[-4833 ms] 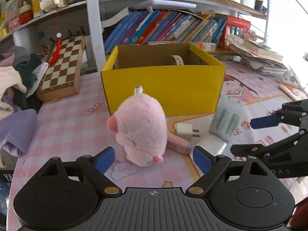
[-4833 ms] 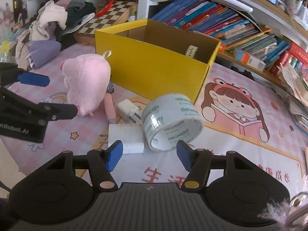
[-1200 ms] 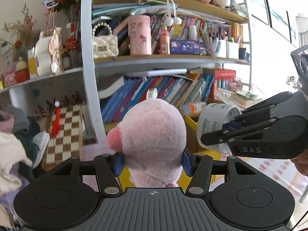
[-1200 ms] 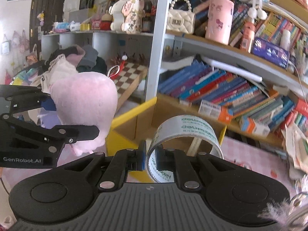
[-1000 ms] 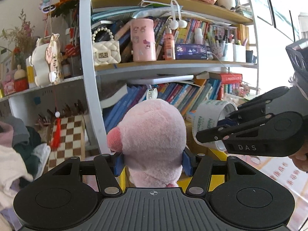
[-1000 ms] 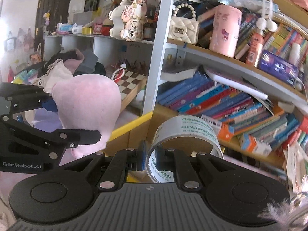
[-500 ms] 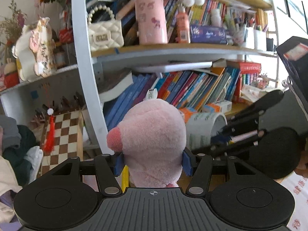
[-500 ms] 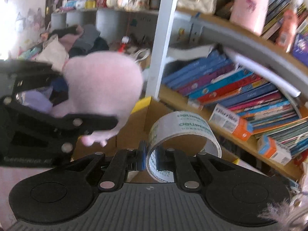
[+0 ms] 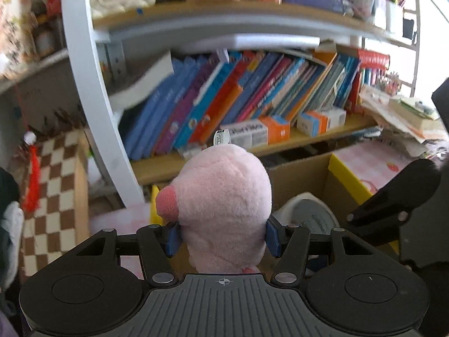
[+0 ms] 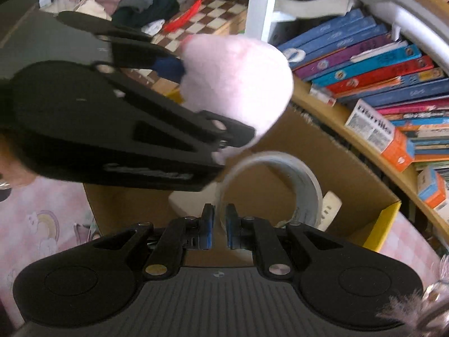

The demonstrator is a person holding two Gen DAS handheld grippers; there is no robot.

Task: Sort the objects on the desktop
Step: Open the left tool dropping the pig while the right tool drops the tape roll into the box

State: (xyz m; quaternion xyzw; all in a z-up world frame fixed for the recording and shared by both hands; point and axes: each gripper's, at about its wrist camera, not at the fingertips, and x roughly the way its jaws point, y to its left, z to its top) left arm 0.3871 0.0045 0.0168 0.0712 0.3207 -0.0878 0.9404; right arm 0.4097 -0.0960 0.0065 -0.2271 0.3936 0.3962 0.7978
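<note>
Where shelves loomed earlier, yellow box (image 10: 387,213) below.

Each camera sits close behind its own tongs, looking forward along them. The left view faces the bookshelf (image 9: 252,95) ahead; the right view tilts down into the yellow box (image 10: 384,219). Both share the pink plush (image 9: 224,196), box and books.

The left gripper (image 9: 223,237) has its jaws clamped on a fluffy pink plush toy (image 9: 224,202), held above the open yellow cardboard box (image 9: 345,178); a white tape roll (image 9: 311,214) sits just beside.
</note>
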